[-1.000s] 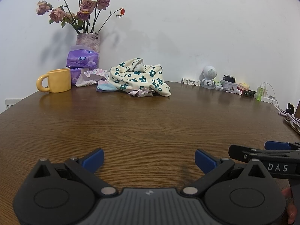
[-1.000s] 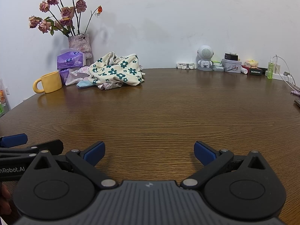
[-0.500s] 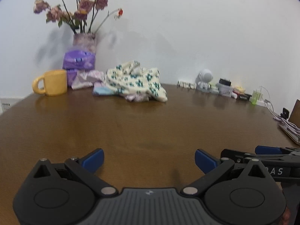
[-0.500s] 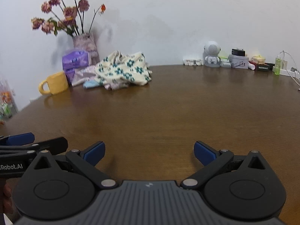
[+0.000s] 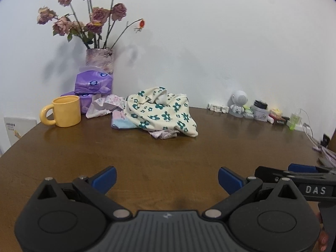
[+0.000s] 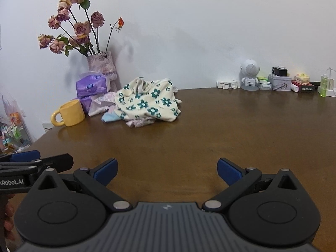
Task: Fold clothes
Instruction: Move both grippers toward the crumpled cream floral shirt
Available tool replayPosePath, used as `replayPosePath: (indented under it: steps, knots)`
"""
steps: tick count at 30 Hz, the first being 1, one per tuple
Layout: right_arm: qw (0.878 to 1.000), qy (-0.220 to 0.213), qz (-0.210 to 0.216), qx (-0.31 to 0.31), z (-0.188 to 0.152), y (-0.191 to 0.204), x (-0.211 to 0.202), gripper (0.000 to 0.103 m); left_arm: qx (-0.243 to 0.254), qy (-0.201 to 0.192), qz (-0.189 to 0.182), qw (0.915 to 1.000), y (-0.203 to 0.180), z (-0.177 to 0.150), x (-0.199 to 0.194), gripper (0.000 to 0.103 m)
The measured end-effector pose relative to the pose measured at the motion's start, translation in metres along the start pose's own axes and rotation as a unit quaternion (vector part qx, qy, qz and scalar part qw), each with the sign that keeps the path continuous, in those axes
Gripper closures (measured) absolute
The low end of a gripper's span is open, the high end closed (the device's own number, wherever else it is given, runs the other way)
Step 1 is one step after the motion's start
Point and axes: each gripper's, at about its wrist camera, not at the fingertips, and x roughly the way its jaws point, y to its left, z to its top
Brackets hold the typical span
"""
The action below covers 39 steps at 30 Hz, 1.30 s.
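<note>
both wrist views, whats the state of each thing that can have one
left gripper: jaws open, empty, over bare wood
right gripper: jaws open, empty
floral garment: crumpled, unfolded, topping the pile
clothes pile: heaped, nothing folded yet
yellow mug: upright, contents hidden
tissue pack: opened, a tissue sticking up
vase: upright, holding dried roses
table: bare in front of the grippers

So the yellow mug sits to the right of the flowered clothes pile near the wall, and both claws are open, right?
Not quite: the yellow mug sits to the left of the flowered clothes pile, as the left wrist view shows. Both claws, left and right, are open.
</note>
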Motion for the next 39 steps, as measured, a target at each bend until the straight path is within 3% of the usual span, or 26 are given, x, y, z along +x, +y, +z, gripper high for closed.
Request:
replayPosePath:
  steps: [9,14,29,39]
  knots:
    - [0.999,-0.019,0.043,-0.01,0.053,-0.004,0.022,0.0,0.009,0.002,-0.014,0.9999,0.008,0.054,0.027,0.0]
    - [0.998,-0.021,0.047,-0.039,0.087,0.0,0.044,0.0,-0.005,0.01,-0.037,0.9992,0.011,0.085,0.045,0.0]
    - [0.999,0.002,0.031,-0.036,0.168,-0.01,0.137,0.0,0.024,-0.042,0.025,0.9985,0.011,0.161,0.12,0.0]
    - [0.998,0.029,0.024,-0.042,0.214,-0.021,0.202,0.0,0.009,-0.005,0.039,0.9992,0.025,0.204,0.191,0.0]
